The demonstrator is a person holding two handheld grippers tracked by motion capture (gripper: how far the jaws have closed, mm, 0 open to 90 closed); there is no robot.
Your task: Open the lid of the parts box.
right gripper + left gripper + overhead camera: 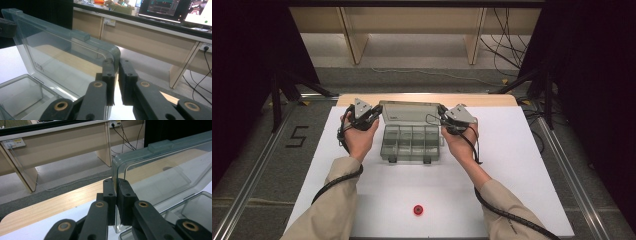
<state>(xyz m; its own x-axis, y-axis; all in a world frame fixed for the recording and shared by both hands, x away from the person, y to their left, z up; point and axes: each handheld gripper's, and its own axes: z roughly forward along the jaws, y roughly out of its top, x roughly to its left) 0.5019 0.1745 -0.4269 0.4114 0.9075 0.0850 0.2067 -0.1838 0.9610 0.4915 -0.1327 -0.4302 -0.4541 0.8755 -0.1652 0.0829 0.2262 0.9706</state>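
Fingers [110, 192] of the left gripper [362, 116] pinch the lid [409, 112] at its 9 o'clock edge; the right gripper [455, 119] closes on its 3 o'clock edge. The organizer box [411, 143], smoky clear plastic with empty compartments, sits mid-worktop [522, 165], lid raised toward 12 o'clock. Judging by this, the lid is being swung; next calls for even, matched motion. A red disc [417, 209] lies at 6 o'clock.

Floor [267, 150], 9 o'clock of table [522, 150]: black digit "5" [297, 136], taped or painted. Box lid [57, 57], right gripper view: small embossed mark [38, 66] near its lower corner at 7 o'clock, too blurred to read. Monitor [163, 7] at 1 o'clock: screen content illegible.
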